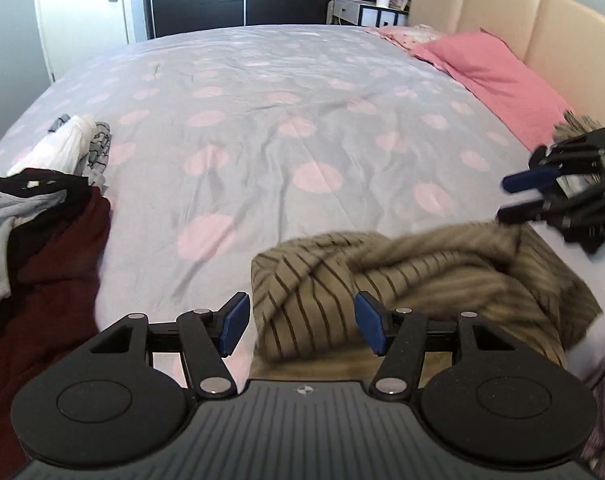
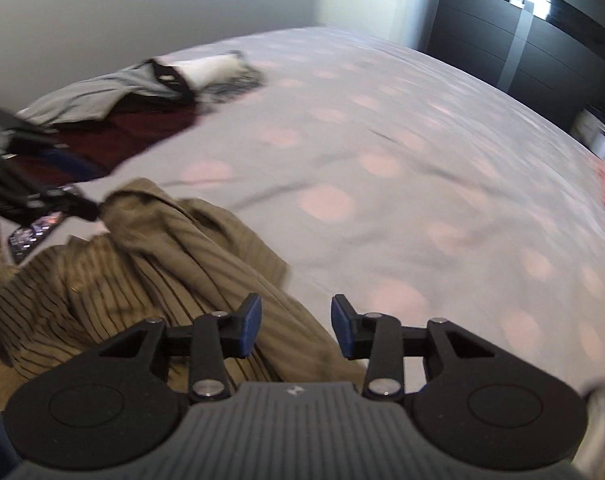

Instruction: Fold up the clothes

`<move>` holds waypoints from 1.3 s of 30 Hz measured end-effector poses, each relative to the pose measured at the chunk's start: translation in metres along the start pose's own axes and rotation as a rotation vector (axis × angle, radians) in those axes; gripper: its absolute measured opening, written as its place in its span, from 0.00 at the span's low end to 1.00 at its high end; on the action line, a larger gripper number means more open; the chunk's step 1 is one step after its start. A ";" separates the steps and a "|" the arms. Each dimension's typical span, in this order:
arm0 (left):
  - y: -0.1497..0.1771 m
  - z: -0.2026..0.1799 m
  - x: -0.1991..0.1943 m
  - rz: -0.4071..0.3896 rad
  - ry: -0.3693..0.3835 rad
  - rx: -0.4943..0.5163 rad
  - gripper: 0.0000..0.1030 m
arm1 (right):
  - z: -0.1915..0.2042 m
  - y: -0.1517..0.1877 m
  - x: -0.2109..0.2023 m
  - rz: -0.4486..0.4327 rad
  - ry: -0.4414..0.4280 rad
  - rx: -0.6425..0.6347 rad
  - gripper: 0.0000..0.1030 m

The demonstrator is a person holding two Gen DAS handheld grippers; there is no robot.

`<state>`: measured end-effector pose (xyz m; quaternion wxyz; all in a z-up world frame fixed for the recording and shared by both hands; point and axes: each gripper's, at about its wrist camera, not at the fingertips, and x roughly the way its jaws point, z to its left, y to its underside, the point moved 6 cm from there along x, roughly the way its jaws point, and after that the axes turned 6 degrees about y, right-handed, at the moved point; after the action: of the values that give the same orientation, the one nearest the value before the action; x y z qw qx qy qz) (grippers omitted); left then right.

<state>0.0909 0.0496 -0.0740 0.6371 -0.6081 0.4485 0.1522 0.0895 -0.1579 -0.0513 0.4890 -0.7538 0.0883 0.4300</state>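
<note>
A crumpled olive striped garment (image 1: 402, 276) lies on the near edge of the lilac duvet with pink dots (image 1: 282, 128). A pile of maroon, grey and white clothes (image 1: 50, 200) sits well apart to its left. The pink pillow (image 1: 498, 76) rests far right, against the cream padded headboard (image 1: 542, 32).

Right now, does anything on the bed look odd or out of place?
A phone lies by the bed's edge beside the crumpled striped shirt. It could get caught up in the folding. Otherwise only an unfolded clothes heap.
</note>
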 end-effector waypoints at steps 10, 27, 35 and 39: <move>-0.003 0.025 0.052 0.105 0.103 -0.104 0.18 | 0.022 -0.042 0.060 0.050 -0.233 -0.087 0.44; -0.024 0.005 -0.017 -0.227 0.122 0.004 0.01 | 0.023 -0.028 0.063 0.072 -0.363 -0.088 0.42; -0.026 0.004 -0.021 -0.244 0.103 -0.003 0.01 | 0.035 -0.029 0.035 0.050 -0.422 -0.139 0.26; -0.026 -0.005 -0.025 -0.252 0.113 0.020 0.01 | 0.046 -0.023 0.017 0.049 -0.475 -0.175 0.29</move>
<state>0.0943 0.0485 -0.0375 0.6308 -0.6609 0.4053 0.0317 0.0870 -0.1038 -0.0555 0.4183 -0.6687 -0.0484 0.6128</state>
